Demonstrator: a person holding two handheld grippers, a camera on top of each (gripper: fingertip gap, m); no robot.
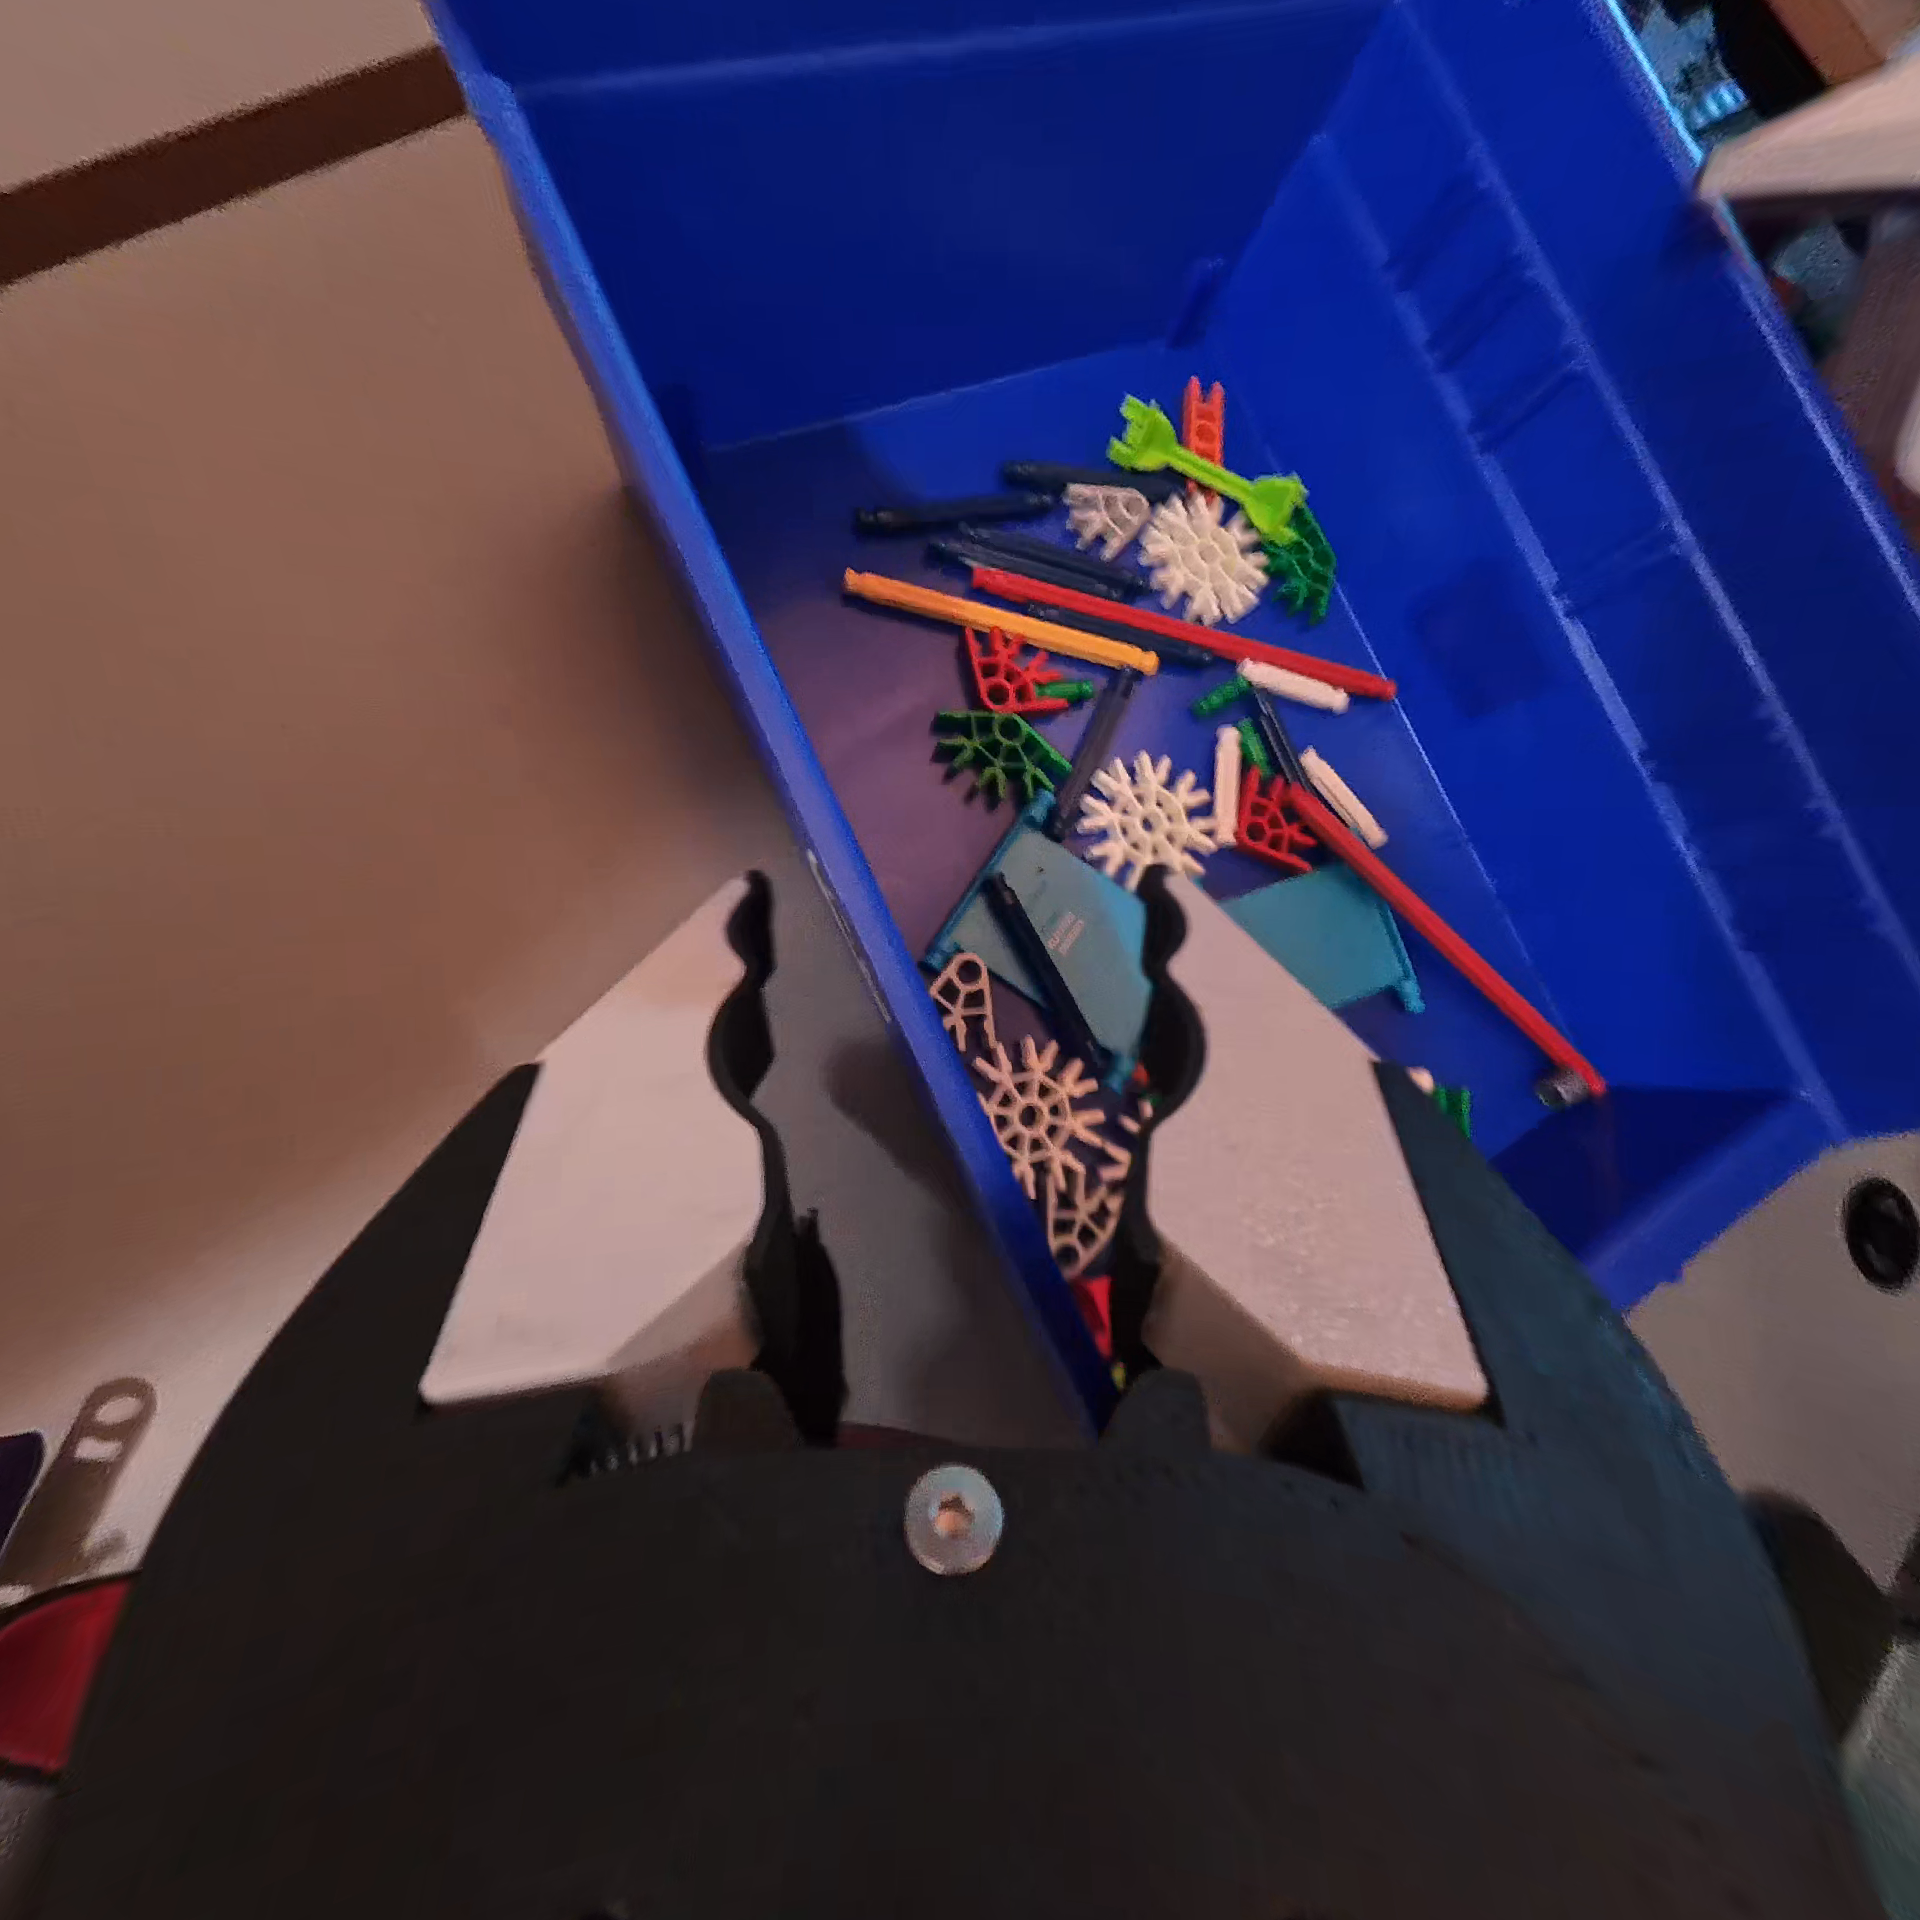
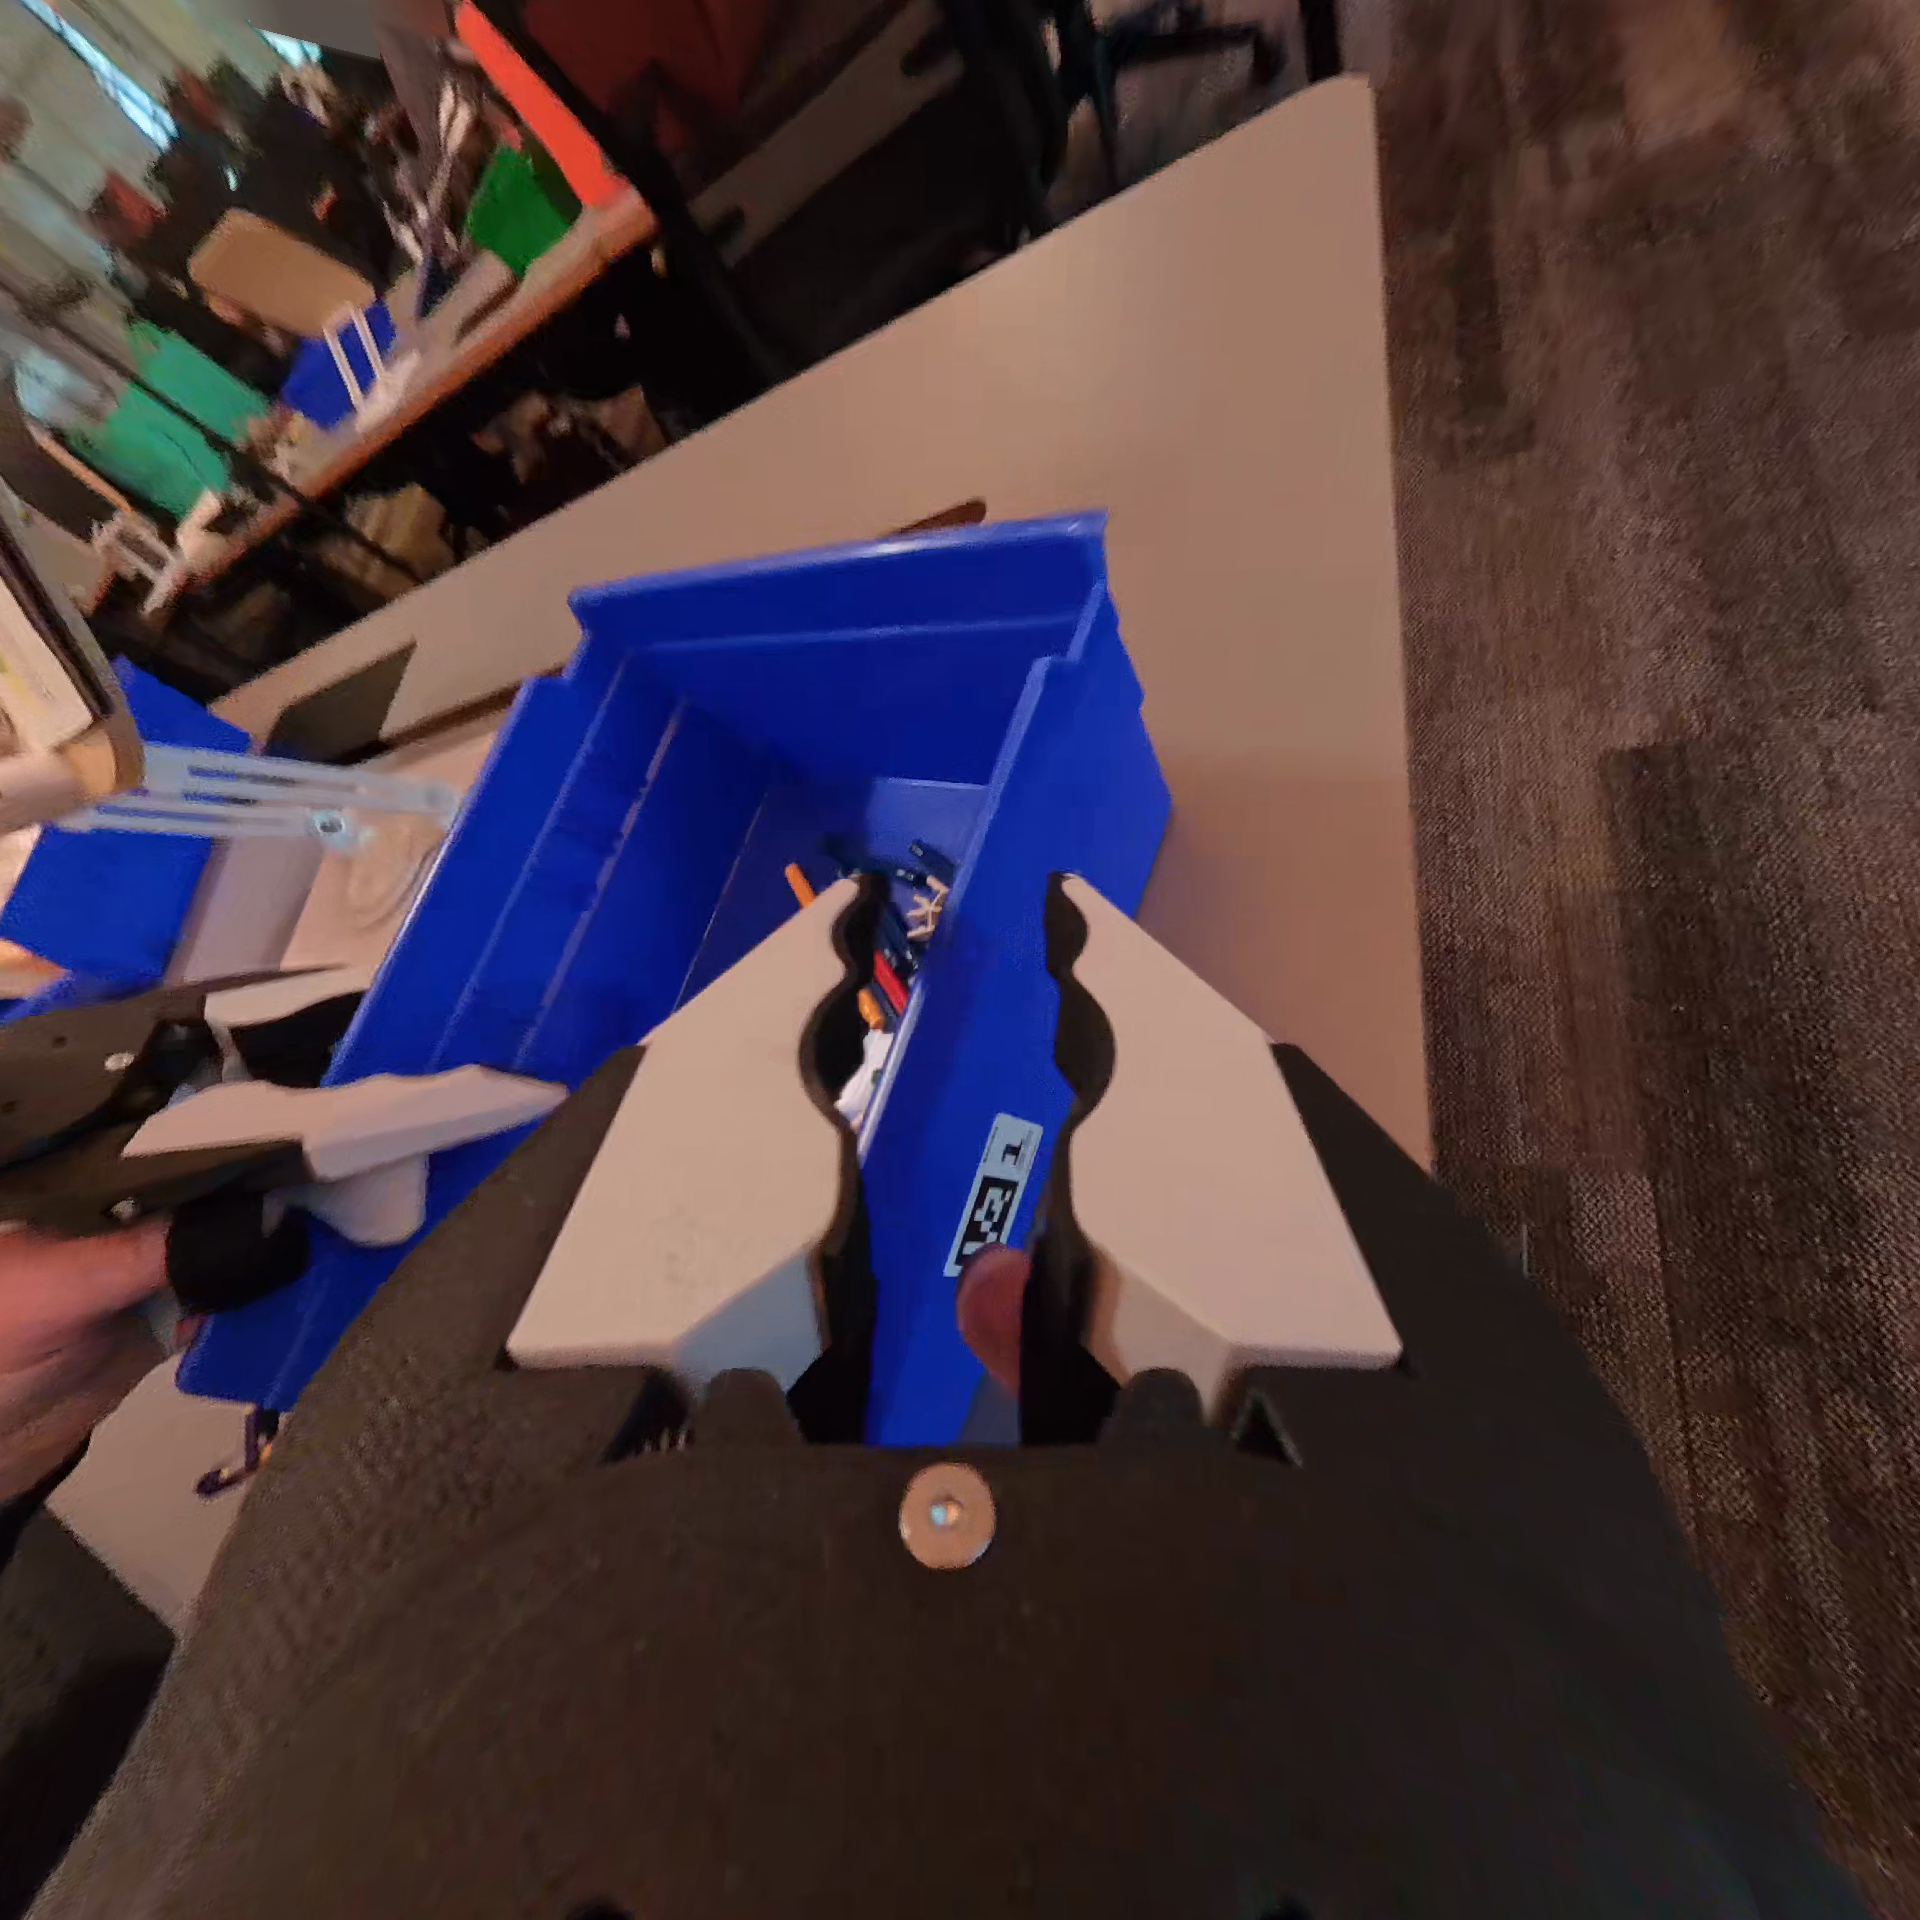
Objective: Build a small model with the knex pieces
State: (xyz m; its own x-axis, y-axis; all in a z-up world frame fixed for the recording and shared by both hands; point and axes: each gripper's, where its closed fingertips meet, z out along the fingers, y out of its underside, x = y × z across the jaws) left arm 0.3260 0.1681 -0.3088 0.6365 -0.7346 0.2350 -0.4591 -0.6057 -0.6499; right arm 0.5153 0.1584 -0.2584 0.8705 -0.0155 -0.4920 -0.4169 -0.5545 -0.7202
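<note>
A blue plastic bin (image 1: 935,208) stands on a white table and holds loose toy construction pieces (image 1: 1143,675): white snowflake connectors (image 1: 1205,556), red and orange rods, teal panels (image 1: 1060,935). My left gripper (image 1: 954,883) is open astride the bin's left wall, one finger outside and one inside over the pieces, with table showing beside the wall. My right gripper (image 2: 956,883) is shut on the right wall of the bin (image 2: 582,935), just above a white sticker (image 2: 1003,1195). The left gripper (image 2: 260,1132) and a hand (image 2: 62,1309) also show in the right wrist view.
The white table (image 2: 1195,416) ends just right of the bin, with dark carpet (image 2: 1662,935) beyond. A second blue bin (image 2: 94,894) and a white frame (image 2: 260,800) stand to the left. A flat metal tool (image 1: 99,1455) lies at the near left.
</note>
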